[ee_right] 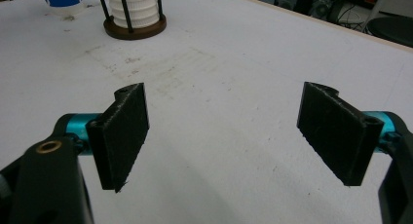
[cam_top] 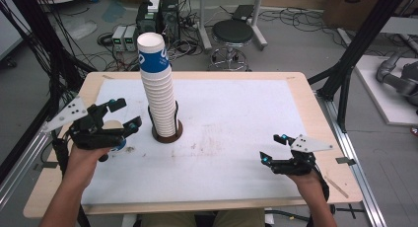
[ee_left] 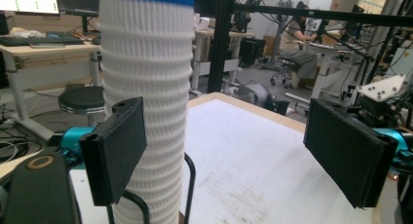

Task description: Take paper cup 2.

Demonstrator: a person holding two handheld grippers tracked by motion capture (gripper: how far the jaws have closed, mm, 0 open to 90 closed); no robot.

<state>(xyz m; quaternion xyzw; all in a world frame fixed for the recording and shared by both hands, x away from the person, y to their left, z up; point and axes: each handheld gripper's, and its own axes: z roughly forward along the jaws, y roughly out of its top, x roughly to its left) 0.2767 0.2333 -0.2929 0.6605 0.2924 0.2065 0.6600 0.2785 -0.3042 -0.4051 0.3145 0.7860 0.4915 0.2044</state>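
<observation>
Cup stack [cam_top: 160,91] stands upright in its holder [cam_top: 167,131], left of table [cam_top: 236,113] centre, long axis vertical. Left tool [cam_top: 114,119], jaws wide and empty, sits just beside it toward the left edge. Right tool [cam_top: 274,148], also wide, lies well apart.

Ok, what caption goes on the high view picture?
Open left tongs beside tall white paper cup stack; open right tongs wait apart.

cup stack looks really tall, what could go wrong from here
The cup stack rises far above its holder and leans a little, so a sideways nudge from the open left gripper might tip it. A single cup stands below that gripper and could get knocked. A pinch might lift several nested cups at once.
</observation>
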